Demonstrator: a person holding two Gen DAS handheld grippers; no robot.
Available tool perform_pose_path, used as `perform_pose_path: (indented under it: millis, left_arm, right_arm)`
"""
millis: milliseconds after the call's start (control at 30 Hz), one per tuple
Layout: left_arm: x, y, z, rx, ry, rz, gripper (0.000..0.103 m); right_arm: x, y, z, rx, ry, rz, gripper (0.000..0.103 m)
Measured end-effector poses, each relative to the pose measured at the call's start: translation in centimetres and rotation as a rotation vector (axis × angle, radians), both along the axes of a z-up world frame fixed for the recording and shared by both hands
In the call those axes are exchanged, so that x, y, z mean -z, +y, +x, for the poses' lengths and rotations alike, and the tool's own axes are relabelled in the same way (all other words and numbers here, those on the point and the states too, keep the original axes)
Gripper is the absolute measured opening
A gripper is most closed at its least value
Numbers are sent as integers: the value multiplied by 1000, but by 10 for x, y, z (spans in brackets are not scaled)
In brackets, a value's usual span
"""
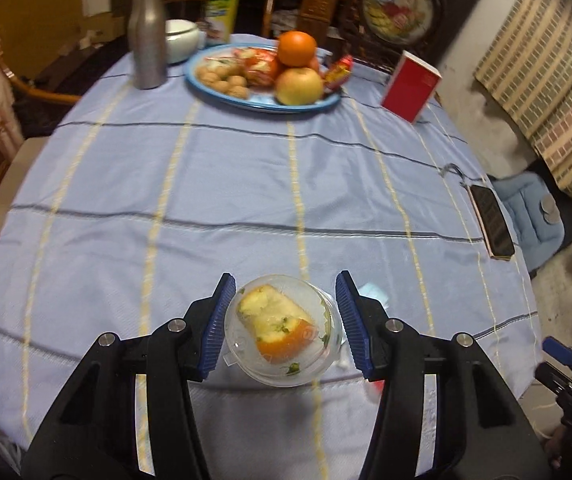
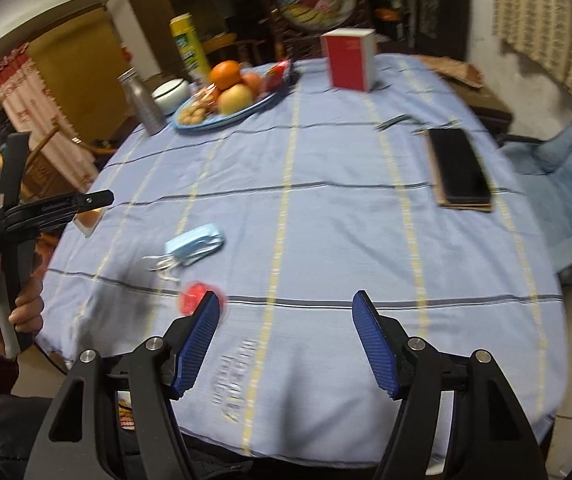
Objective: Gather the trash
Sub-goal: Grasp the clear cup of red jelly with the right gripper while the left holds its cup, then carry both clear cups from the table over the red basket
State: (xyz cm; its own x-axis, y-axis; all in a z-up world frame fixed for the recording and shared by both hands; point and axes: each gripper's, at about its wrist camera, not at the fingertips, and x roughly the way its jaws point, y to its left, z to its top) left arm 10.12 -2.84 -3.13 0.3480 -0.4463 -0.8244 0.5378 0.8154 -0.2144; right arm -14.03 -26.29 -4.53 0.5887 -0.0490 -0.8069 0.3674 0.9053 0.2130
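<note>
Clear plastic cup [image 1: 282, 332] holds orange peel [image 1: 282, 328], tilted.

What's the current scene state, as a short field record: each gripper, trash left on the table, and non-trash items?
left gripper: shut on clear plastic cup holding orange peel
right gripper: open, nothing between its jaws
trash on tablecloth: blue face mask, small red item, blurred
non-trash: fruit plate, metal bottle, red box, phone
</note>
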Motion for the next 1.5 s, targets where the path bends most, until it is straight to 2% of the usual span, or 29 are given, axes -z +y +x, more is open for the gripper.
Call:
perform_pose_path:
  millis: [133,267,600,833,1067,1100,1133,1167,1367,1500]
  left_arm:
    - [-4,30,-7,-57,3,19,52]
    - [-7,60,-16,-109,10,40,52]
    - [-4,111,-27,-208,36,47,52]
    - [-4,129,-29,-219,39,43,52]
    - [-2,140,-28,-198,41,49,52]
    - [-1,142,-28,-195,43,48,52]
    - [-1,143,-26,-190,46,44,52]
    - [0,144,-25,-183,49,40,52]
    - [5,131,-15,-112,57,8,52]
    - [10,109,-9,-44,62,-25,52]
  right_arm:
    - [17,13,28,-72,19,86,68]
    - [31,31,51,-137,48,124,68]
    - [65,68,94,-255,138,69,68]
    - [80,78,102,-239,169,48,68]
    - [96,76,103,-160,181,62,67]
    - [99,76,102,-149,184,61,57]
    - [100,75,101,-142,184,61,53]
    - [97,75,98,-126,169,52,49]
    - [42,79,73,-60,48,-55,49]
    - [13,73,50,12,21,-82,49]
